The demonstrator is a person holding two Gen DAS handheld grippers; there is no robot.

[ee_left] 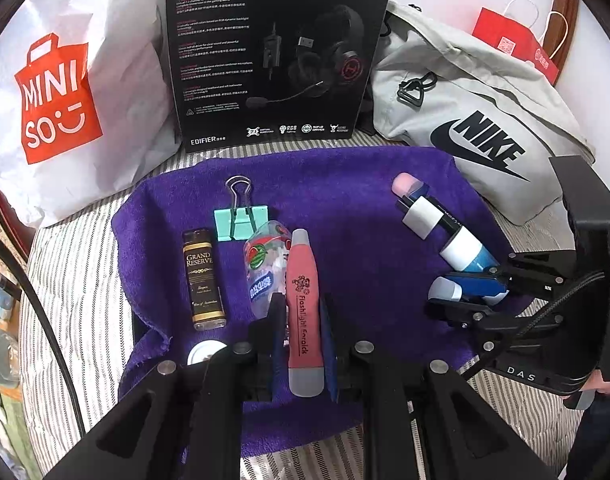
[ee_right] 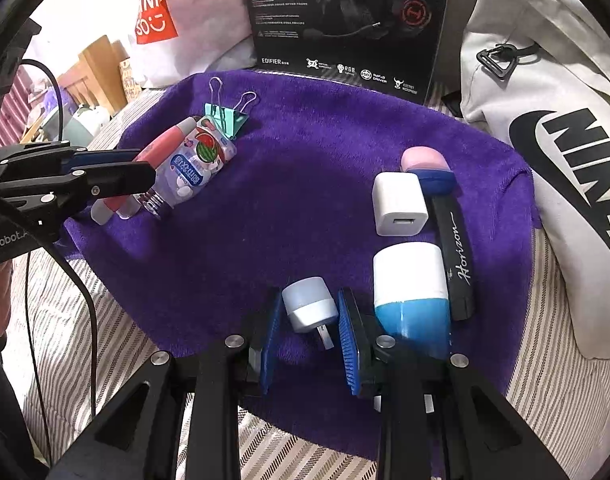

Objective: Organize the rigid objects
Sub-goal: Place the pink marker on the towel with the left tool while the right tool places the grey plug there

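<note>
A purple towel (ee_left: 345,200) carries the objects. My left gripper (ee_left: 302,301) is shut on a red flashlight earpick (ee_left: 305,280) that lies lengthwise between its fingers; the right wrist view shows the same grip (ee_right: 143,168). Beside it are a watermelon candy bottle (ee_left: 261,264), a Grand Reserve mini bottle (ee_left: 203,280) and a mint binder clip (ee_left: 241,220). My right gripper (ee_right: 310,297) is shut on a small white USB light (ee_right: 309,308). To its right lie a blue-and-white cylinder (ee_right: 411,292), a white charger cube (ee_right: 399,204), a black Horizon case (ee_right: 455,248) and a pink-capped item (ee_right: 423,160).
A black headset box (ee_left: 273,52) stands behind the towel, with a white Miniso bag (ee_left: 65,100) on its left and a grey Nike bag (ee_left: 477,120) on its right. A red paper bag (ee_left: 513,44) is far right. A white round cap (ee_left: 205,354) lies near my left fingers. Striped bedding (ee_left: 73,280) surrounds the towel.
</note>
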